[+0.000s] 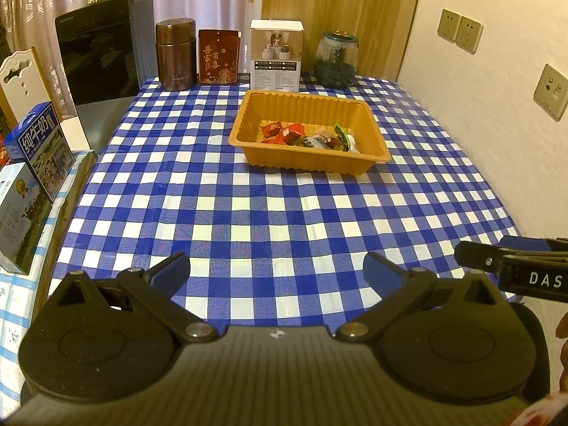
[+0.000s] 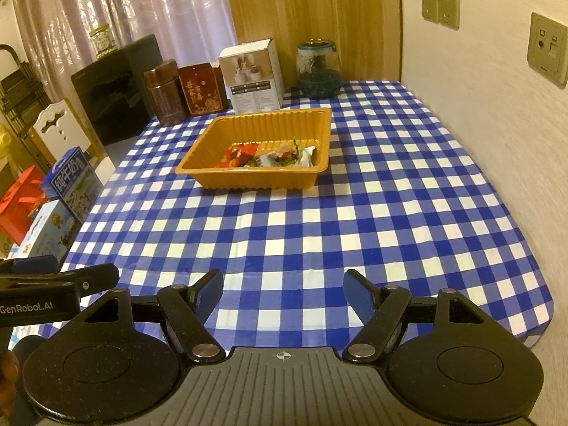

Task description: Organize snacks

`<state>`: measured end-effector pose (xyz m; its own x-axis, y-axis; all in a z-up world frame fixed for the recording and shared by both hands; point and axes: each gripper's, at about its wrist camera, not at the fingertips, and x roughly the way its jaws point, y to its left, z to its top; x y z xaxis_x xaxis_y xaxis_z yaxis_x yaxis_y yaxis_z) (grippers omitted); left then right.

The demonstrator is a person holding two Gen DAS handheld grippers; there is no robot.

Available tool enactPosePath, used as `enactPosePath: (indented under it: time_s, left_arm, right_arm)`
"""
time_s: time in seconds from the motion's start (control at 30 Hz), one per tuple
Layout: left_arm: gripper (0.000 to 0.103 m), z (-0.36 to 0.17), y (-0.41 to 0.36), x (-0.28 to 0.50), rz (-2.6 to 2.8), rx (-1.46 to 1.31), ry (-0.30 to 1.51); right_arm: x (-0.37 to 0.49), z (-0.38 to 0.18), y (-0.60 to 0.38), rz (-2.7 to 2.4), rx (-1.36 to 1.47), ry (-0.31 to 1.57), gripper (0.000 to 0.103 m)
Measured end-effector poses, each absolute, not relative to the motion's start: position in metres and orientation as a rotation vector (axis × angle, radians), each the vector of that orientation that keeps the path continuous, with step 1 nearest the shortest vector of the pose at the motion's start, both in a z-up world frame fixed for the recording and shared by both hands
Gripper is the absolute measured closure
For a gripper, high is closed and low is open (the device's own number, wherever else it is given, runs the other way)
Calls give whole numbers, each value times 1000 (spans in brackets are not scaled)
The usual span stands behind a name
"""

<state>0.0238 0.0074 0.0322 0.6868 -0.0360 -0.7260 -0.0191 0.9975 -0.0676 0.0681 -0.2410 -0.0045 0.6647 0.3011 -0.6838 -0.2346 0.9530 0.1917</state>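
Observation:
An orange plastic tray (image 1: pixel 369 138) stands on the blue-and-white checked tablecloth toward the back; it also shows in the right wrist view (image 2: pixel 213 167). Several wrapped snacks (image 1: pixel 284 133) lie inside it, red ones on the left, green and white ones on the right (image 2: pixel 269 156). My left gripper (image 1: pixel 277 266) is open and empty above the near part of the table. My right gripper (image 2: pixel 284 287) is open and empty, level with the left one; its finger shows at the right edge of the left wrist view (image 1: pixel 497 262).
Along the table's back edge stand a brown canister (image 1: pixel 175 55), a red box (image 1: pixel 218 56), a white box (image 1: pixel 277 55) and a glass jar (image 1: pixel 335 60). Milk cartons (image 1: pixel 39 145) sit beside the table on the left. A wall (image 1: pixel 479 106) runs along the right.

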Motion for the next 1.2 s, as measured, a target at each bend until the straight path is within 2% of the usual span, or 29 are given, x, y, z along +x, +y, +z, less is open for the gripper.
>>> enactPosePath:
  time_s: [1.2]
  left_arm:
    - [0,32,7,22,-9,-72,811]
  right_arm:
    - [69,-4,-242,295,96,789,29]
